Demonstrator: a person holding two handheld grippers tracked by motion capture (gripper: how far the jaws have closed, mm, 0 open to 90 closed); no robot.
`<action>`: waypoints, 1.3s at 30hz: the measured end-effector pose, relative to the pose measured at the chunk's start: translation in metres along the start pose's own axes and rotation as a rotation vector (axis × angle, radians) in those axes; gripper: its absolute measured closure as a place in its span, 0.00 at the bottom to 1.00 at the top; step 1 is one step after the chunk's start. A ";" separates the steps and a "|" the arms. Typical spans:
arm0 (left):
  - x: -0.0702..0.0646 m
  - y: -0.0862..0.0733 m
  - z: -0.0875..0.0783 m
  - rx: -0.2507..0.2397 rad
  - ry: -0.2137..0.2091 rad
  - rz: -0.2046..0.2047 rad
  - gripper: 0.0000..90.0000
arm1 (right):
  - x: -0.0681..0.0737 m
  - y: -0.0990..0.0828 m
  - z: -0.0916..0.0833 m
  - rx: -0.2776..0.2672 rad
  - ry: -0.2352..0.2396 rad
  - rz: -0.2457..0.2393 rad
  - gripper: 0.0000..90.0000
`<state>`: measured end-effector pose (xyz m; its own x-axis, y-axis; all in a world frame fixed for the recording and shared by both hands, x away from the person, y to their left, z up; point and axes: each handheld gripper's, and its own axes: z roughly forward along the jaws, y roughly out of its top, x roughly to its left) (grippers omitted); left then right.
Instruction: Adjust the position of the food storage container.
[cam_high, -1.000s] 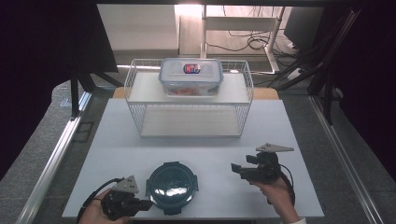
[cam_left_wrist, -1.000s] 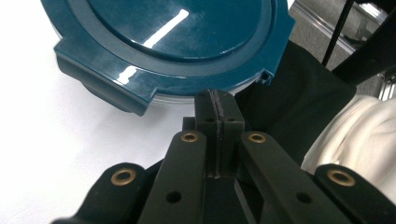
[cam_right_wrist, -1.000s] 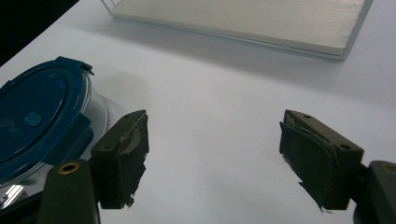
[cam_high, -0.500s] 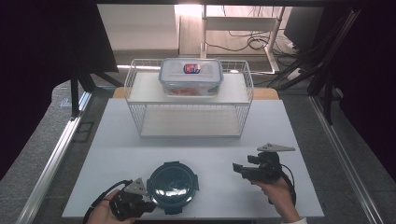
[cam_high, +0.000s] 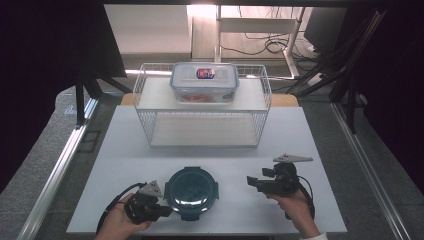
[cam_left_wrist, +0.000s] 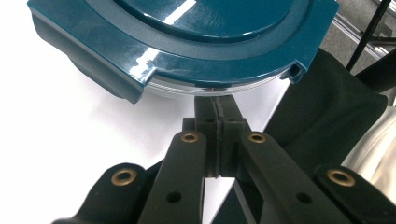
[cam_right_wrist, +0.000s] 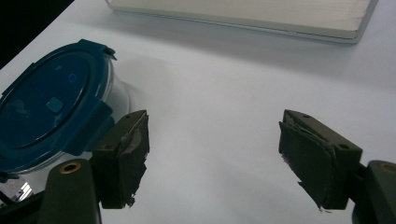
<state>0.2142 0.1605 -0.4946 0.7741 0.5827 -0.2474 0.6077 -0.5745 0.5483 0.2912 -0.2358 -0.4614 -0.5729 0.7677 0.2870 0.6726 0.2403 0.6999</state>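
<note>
High view: L gripper (cam_high: 161, 211) sits at the near edge of the white table (cam_high: 125, 145), jaws pressed together w/ nothing between, tips just beside the near-left rim of the round container w/ teal lid (cam_high: 191, 192); contact can't be told from here. Container lies directly ahead of the L tips, and to the left of the R gripper (cam_high: 251, 183), apart from it. R gripper is held level by a hand (cam_high: 295, 210), jaws pointing at the container, grey three-cornered plate on top. Farther off beyond both tools: white wire rack (cam_high: 205, 125), w/ a clear rectangular box (cam_high: 204, 82) on its upper shelf.

L gripper view: jaws shut tight, pads flush, holding nothing. Teal lid (cam_left_wrist: 187, 42) looms right in front of the tips; the glass edge below the lid sits at the tips, touching or a hair off, can't tell. Lid latch tabs hang down left and right of the tips.

R gripper view: jaws stand apart, approx. mid-width, bare table between them, nothing gripped. Container (cam_right_wrist: 51, 112) lies ahead-left, just beyond the left pad (cam_right_wrist: 130, 154). Rack base board crosses the top, well ahead.
</note>
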 end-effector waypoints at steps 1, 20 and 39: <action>0.001 0.003 0.002 -0.004 -0.001 0.000 1.00 | 0.000 0.000 0.000 -0.001 0.001 0.001 0.27; 0.010 0.039 0.022 -0.003 -0.032 0.014 1.00 | 0.002 0.000 0.001 0.010 0.010 -0.004 0.28; 0.012 0.040 0.022 -0.028 -0.029 -0.008 1.00 | 0.000 0.001 -0.003 0.001 0.008 0.005 0.28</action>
<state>0.2515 0.1315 -0.4932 0.7745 0.5699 -0.2745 0.6086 -0.5533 0.5687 0.2904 -0.2378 -0.4590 -0.5729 0.7644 0.2958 0.6762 0.2367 0.6977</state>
